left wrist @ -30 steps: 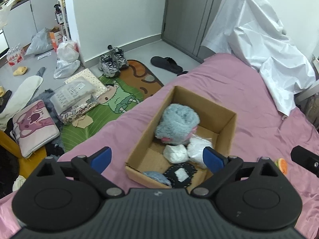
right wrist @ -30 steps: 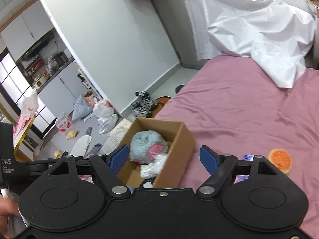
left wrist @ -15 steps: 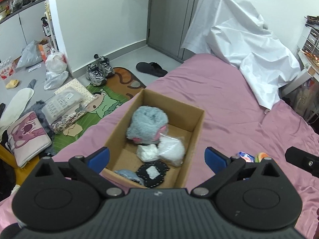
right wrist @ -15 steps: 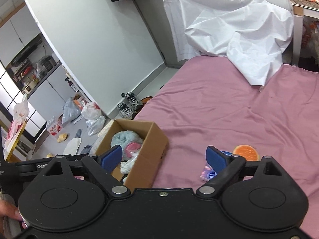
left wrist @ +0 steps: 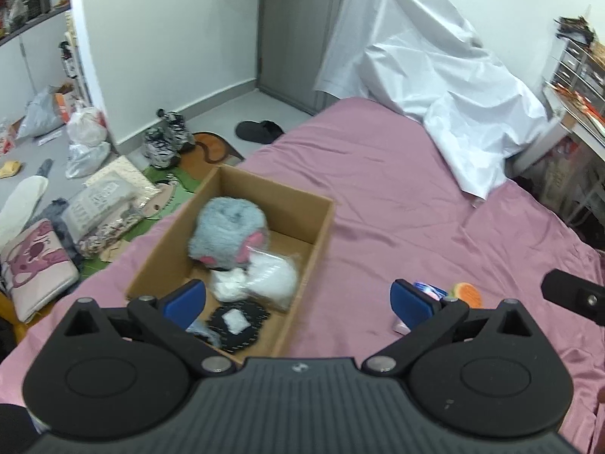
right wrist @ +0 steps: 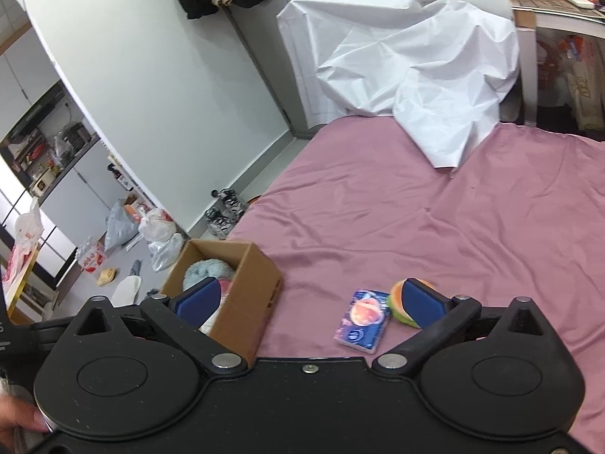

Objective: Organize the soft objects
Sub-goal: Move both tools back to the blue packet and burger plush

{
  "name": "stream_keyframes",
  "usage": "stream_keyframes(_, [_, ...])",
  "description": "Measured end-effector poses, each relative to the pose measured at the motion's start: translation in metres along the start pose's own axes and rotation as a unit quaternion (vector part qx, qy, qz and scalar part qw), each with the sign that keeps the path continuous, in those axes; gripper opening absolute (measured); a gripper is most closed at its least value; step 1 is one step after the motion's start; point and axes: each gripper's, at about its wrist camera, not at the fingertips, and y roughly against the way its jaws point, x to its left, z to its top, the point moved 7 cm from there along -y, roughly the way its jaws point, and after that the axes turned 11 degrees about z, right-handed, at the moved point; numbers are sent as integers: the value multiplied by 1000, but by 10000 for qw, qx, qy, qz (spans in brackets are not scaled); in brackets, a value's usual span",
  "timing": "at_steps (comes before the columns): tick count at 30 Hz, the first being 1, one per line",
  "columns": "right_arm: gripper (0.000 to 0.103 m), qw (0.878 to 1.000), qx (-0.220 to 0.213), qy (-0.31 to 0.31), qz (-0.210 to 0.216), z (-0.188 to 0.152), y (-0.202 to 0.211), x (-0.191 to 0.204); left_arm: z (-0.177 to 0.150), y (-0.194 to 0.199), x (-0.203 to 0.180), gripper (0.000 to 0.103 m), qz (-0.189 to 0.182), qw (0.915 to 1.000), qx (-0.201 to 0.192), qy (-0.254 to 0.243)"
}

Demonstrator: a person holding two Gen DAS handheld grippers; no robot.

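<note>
On the pink bedsheet ahead of my tools, an open cardboard box holds a grey-blue plush toy at its far end, a clear bag of white stuffing and a white wad in the middle, and a black fabric piece nearest me. My left gripper hangs above the box's near right corner, jaws wide apart, nothing between them. My right gripper, its jaws just widened and bare, hovers right of the box, framing a blue tissue pack; an orange-and-green sponge sits partly behind its right pad. Only my right view shows the pack whole; only my left shows the box's floor.
</note>
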Motion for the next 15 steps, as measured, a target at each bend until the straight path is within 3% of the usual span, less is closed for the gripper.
stream_keyframes(15, [103,9994,-100,-326,-12,3,13,-38,-14,-13,-45,103,-245,9989,401,53])
